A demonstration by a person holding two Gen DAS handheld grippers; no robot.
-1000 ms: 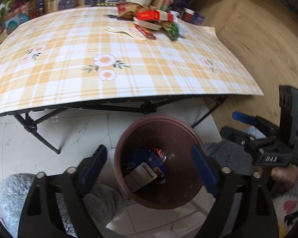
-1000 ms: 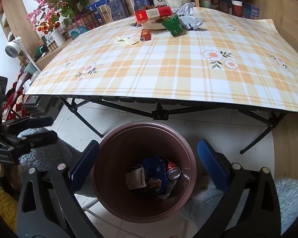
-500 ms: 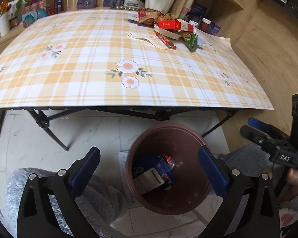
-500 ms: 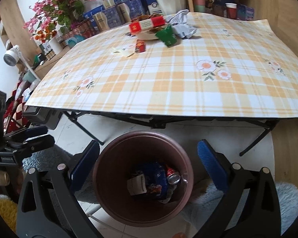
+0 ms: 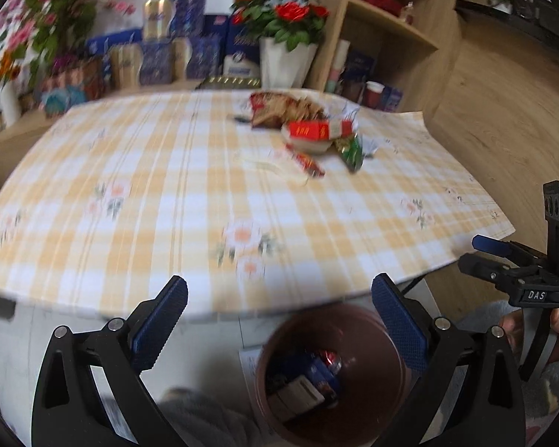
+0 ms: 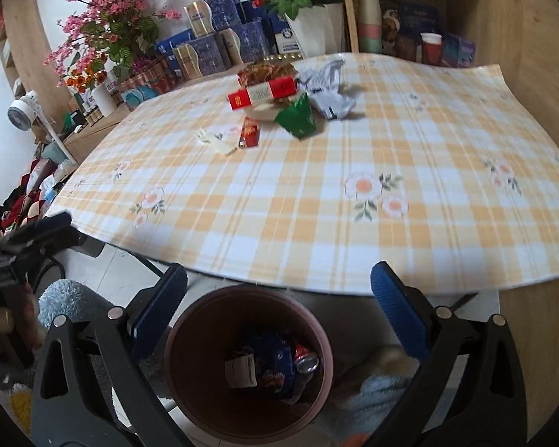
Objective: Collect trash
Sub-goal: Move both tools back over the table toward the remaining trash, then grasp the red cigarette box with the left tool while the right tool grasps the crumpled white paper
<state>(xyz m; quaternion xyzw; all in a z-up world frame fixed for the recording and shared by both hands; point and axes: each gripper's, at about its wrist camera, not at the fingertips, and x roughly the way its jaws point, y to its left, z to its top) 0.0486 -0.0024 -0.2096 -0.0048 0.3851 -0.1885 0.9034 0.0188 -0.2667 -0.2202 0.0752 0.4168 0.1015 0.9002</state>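
Two grippers, left gripper (image 5: 279,320) and right gripper (image 6: 278,316), gaping, grasping nothing. Trash pile (image 6: 279,102) far off at twelve o'clock across table (image 6: 316,223); nearer neither.

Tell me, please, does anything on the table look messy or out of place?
Yes. A pile of rubbish sits at the far side of the table: a red box, a green wrapper, a crumpled white bag and a small red packet. The rest of the cloth is bare. The bin below already holds some rubbish.
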